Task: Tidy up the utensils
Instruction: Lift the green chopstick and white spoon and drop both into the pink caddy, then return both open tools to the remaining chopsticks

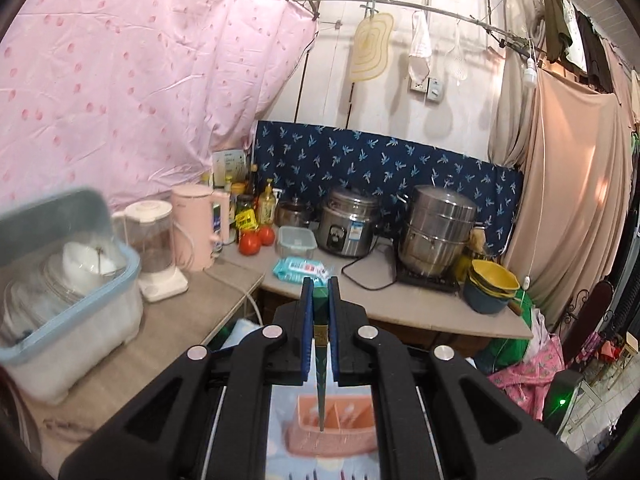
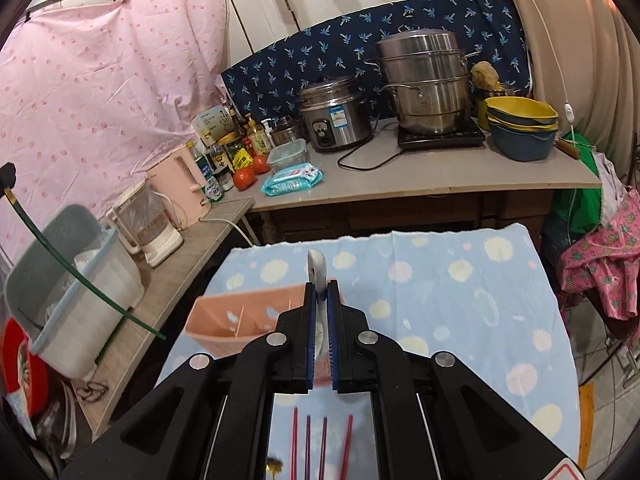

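The fingers of the left gripper [image 1: 320, 292] are closed on a dark green chopstick [image 1: 321, 344], gripped near its thick end. Its long axis runs down and away from the fingers, and the thin tip hangs just over the salmon-pink utensil holder [image 1: 304, 438] that sits on the blue spotted cloth [image 2: 460, 280] covering the tabletop. In the right wrist view the same chopstick shows as one long green line slanting down toward the holder's left side, so the left gripper is the nearer one to a drop; judging from the tip's place, the move left is a short descent into a compartment, though which compartment I cannot tell.

The fingers of the right gripper [image 2: 320, 300] are pressed together on a white spoon [image 2: 317, 270], whose handle end sticks out forward past the fingertips. The holder lies just ahead and to the left of these fingers, partly hidden behind them.

Counted: one green chopstick held, one white spoon held, one holder with at least two visible dividers, and four red chopsticks [image 2: 322, 444] lying side by side on the cloth below the right gripper, their long axes pointing roughly toward the holder.
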{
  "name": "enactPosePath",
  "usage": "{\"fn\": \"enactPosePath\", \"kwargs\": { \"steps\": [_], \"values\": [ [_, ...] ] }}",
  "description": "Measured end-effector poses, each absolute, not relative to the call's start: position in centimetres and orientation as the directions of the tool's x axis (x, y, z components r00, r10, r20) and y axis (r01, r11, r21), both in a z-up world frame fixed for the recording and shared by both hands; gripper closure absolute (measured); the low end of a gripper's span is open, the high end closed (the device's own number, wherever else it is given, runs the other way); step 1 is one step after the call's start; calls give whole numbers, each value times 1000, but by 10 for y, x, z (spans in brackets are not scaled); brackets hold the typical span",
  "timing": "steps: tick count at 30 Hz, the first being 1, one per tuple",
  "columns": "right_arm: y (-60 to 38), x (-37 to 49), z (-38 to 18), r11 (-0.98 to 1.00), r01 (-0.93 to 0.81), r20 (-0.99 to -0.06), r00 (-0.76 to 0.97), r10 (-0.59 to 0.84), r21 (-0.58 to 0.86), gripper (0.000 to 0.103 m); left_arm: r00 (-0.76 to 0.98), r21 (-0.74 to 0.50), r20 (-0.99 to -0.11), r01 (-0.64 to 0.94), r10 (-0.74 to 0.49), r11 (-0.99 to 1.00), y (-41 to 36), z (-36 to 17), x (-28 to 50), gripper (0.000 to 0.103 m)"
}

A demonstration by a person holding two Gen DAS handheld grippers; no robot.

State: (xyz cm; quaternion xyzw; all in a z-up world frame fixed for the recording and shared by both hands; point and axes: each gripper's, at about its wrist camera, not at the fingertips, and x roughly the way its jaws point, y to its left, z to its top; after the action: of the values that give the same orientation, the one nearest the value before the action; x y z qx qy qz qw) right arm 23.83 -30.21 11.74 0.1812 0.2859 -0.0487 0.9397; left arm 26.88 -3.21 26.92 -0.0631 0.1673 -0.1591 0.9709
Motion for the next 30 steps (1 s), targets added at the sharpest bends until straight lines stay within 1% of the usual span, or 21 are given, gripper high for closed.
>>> {"fn": "enactPosePath", "kwargs": {
  "steps": [4, 12, 17, 18, 19, 20, 21, 22, 23, 24, 26, 30],
  "values": [
    [-302, 270, 104, 931, 196, -582, 813, 20, 307, 97, 880, -180, -339, 286, -332, 941, -44, 252, 298, 97],
    [-302, 306, 54, 932, 218, -672, 740, 36, 290, 97, 840, -158, -450, 259, -303, 953, -55, 185, 334, 96],
    [-301, 309, 43, 934, 222, -680, 733, 30, 281, 96, 821, -156, -491, 245, -291, 957, -54, 164, 340, 96],
    [-300, 309, 43, 935, 225, -678, 735, 22, 275, 92, 817, -155, -499, 243, -288, 958, -54, 162, 342, 96],
    [-299, 307, 45, 936, 229, -674, 739, 11, 266, 81, 815, -155, -504, 239, -285, 958, -53, 159, 341, 94],
    [-299, 305, 47, 937, 232, -666, 746, 2, 262, 73, 811, -159, -509, 239, -287, 958, -51, 158, 341, 85],
    [-298, 300, 50, 936, 239, -656, 755, -13, 257, 60, 812, -162, -510, 234, -284, 959, -49, 157, 340, 72],
    [-297, 297, 53, 938, 240, -650, 760, -21, 250, 57, 815, -165, -508, 225, -278, 960, -46, 157, 338, 66],
    [-297, 293, 56, 940, 238, -647, 762, -25, 245, 57, 820, -166, -503, 218, -272, 962, -43, 157, 335, 59],
    [-296, 287, 59, 942, 237, -642, 766, -29, 240, 57, 822, -163, -503, 213, -267, 963, -41, 157, 332, 57],
    [-296, 276, 62, 942, 235, -638, 770, -30, 240, 57, 823, -160, -505, 206, -260, 965, -36, 156, 325, 57],
    [-294, 246, 63, 942, 240, -628, 777, -41, 236, 50, 817, -144, -527, 186, -235, 972, -25, 146, 302, 57]
  ]
}}
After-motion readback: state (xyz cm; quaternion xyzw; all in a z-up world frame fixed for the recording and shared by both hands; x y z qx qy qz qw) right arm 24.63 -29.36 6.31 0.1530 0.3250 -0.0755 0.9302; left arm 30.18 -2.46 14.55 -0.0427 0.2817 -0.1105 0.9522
